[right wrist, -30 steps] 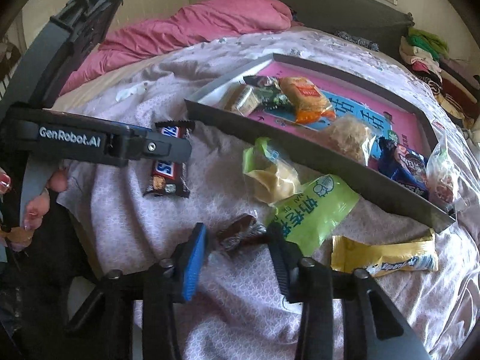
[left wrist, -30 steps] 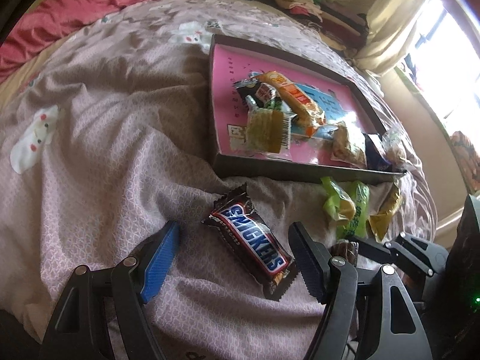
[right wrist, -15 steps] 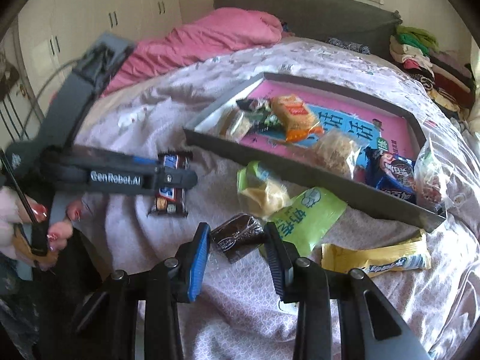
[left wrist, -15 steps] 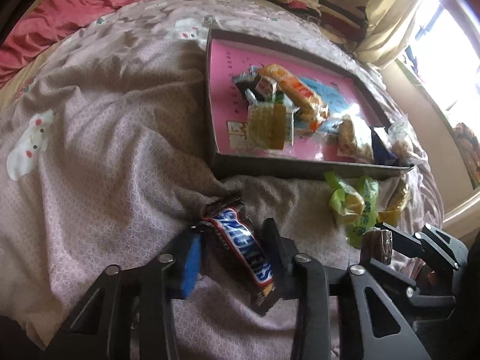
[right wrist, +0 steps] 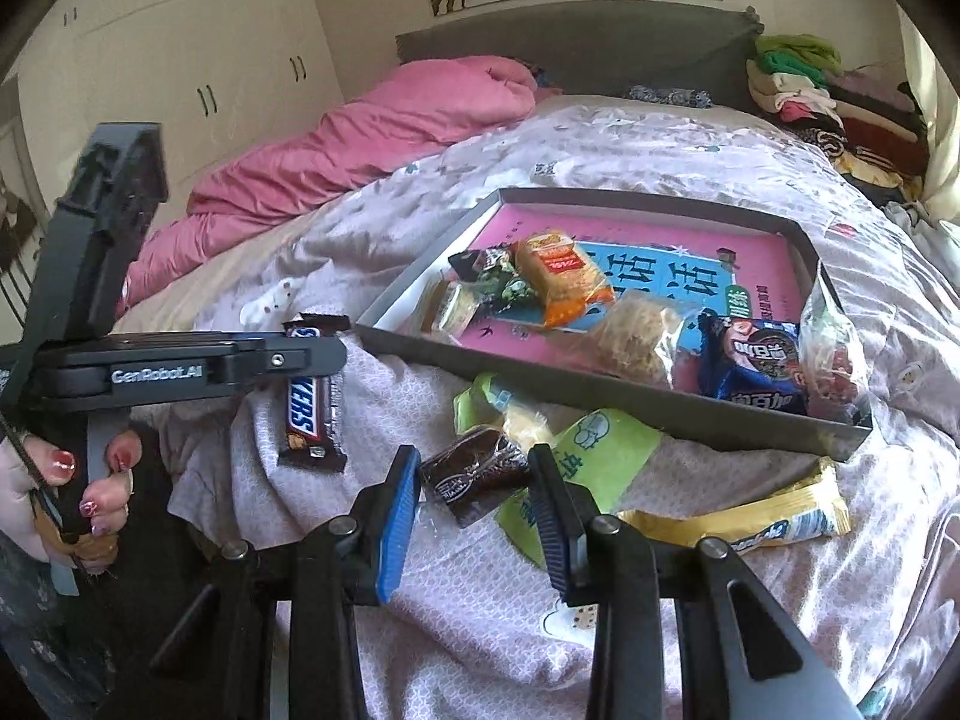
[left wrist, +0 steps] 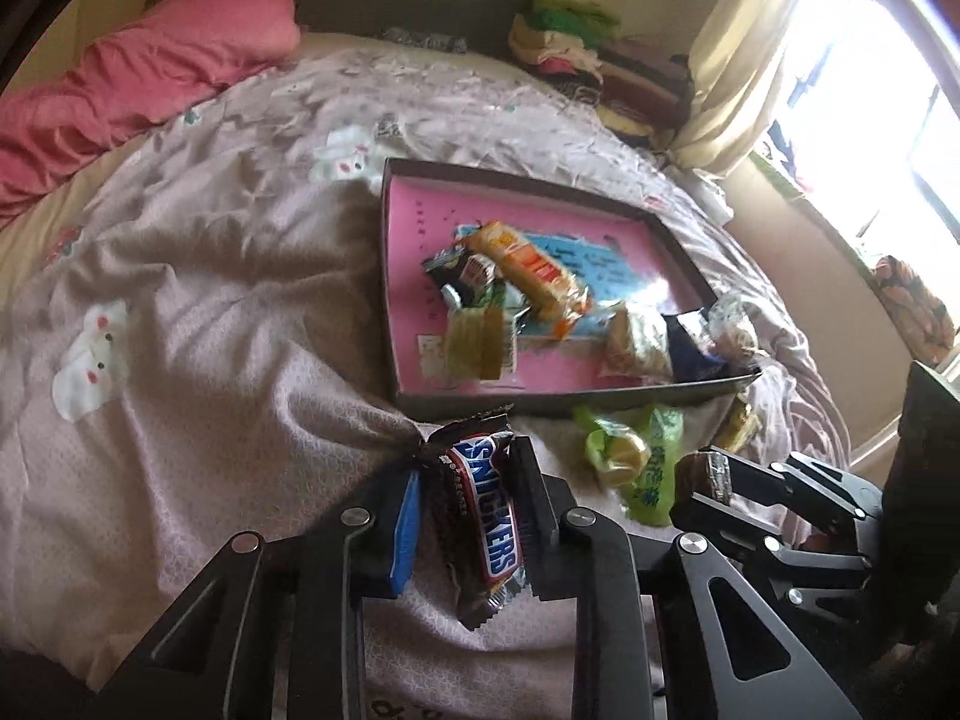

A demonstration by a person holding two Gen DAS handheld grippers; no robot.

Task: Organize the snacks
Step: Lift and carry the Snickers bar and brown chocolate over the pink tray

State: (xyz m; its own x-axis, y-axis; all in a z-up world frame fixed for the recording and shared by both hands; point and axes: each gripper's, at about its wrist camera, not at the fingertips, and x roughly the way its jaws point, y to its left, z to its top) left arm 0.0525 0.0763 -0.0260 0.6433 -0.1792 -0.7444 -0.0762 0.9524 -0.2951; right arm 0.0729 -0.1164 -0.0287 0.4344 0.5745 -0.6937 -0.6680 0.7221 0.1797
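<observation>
Between the pads of the left gripper (left wrist: pixel 465 516) hangs a Snickers bar (left wrist: pixel 480 522), pinched across its middle and lifted clear of the bedspread (left wrist: pixel 198 372); the jaws have just been closing and now clamp the wrapper. Just to its right, the right gripper (right wrist: pixel 474 480) is clenched on a small dark chocolate snack (right wrist: pixel 474 471), also held above the cover. Beyond them a grey tray (right wrist: pixel 600 381) with a pink floor sits on the bed, holding an orange cracker pack (right wrist: pixel 564 282), a blue packet (right wrist: pixel 756 366) and other wrapped snacks. Against the tray's near wall lie a green packet (right wrist: pixel 594 450) and a yellow bar (right wrist: pixel 744 525). A pink duvet (right wrist: pixel 360 144) is bunched by the headboard.
</observation>
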